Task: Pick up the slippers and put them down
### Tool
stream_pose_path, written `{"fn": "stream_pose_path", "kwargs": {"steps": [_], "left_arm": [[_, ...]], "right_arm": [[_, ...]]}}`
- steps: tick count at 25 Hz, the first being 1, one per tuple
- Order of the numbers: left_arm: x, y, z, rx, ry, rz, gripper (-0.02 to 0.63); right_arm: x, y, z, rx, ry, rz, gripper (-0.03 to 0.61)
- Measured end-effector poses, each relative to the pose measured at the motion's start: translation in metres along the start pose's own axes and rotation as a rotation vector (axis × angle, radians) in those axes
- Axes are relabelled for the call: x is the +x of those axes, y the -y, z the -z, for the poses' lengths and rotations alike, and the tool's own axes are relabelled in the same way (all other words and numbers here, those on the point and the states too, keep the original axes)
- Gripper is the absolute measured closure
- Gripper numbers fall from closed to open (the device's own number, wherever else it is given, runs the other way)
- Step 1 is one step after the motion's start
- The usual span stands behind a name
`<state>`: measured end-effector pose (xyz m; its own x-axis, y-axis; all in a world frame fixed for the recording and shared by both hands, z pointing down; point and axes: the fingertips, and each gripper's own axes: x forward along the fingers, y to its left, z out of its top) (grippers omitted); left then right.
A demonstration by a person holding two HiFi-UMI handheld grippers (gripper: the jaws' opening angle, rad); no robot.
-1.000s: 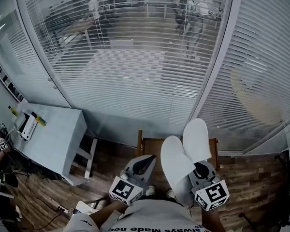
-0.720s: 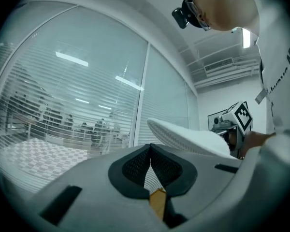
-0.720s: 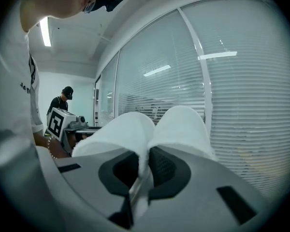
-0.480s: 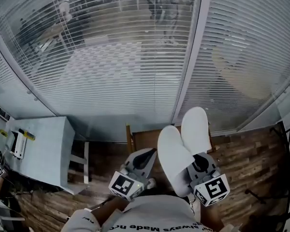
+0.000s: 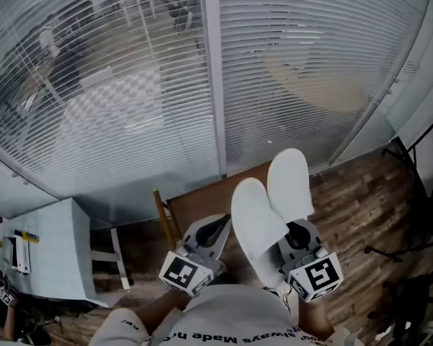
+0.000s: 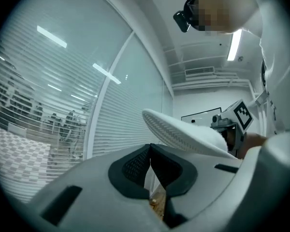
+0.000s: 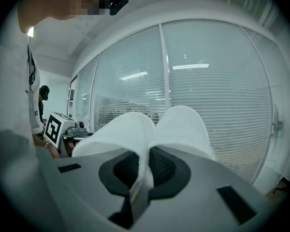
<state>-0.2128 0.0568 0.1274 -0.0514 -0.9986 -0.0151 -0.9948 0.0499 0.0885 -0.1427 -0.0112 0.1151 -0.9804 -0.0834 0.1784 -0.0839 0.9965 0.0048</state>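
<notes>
Between the pads of the right gripper (image 7: 144,166), clamped tight: near ends of two white slippers (image 7: 154,129), carried in the air, toes fanned forward. Probably light, soft and floppy; best pinched together at the rims. Beside it, left gripper (image 6: 151,161), jaws together, empty. Textured sole visible only in the left gripper view; wooden floor (image 5: 361,193) only in the head view.

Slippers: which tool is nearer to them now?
Right. The right tool is shut on the near ends of the slippers; the left tool sits alongside, on their left, shut on nothing.
</notes>
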Motion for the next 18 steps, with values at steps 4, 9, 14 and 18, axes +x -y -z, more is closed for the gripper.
{"fn": "stream_pose_path", "kwargs": {"steps": [4,9,14,18], "left_arm": [[0.033,0.058,0.008,0.002,-0.001,0.109,0.601],[0.072,0.126,0.012,-0.010,-0.001,0.211,0.601],[0.108,0.210,0.014,-0.009,-0.005,0.327,0.601],[0.131,0.274,0.021,-0.011,-0.019,0.414,0.601]], "right_arm": [[-0.056,0.033,0.014,0.014,0.001,0.105,0.546],[-0.126,0.076,0.023,0.019,-0.009,0.209,0.548],[-0.209,0.113,0.033,0.027,-0.009,0.318,0.548],[-0.270,0.138,0.045,0.031,-0.013,0.393,0.548]]}}
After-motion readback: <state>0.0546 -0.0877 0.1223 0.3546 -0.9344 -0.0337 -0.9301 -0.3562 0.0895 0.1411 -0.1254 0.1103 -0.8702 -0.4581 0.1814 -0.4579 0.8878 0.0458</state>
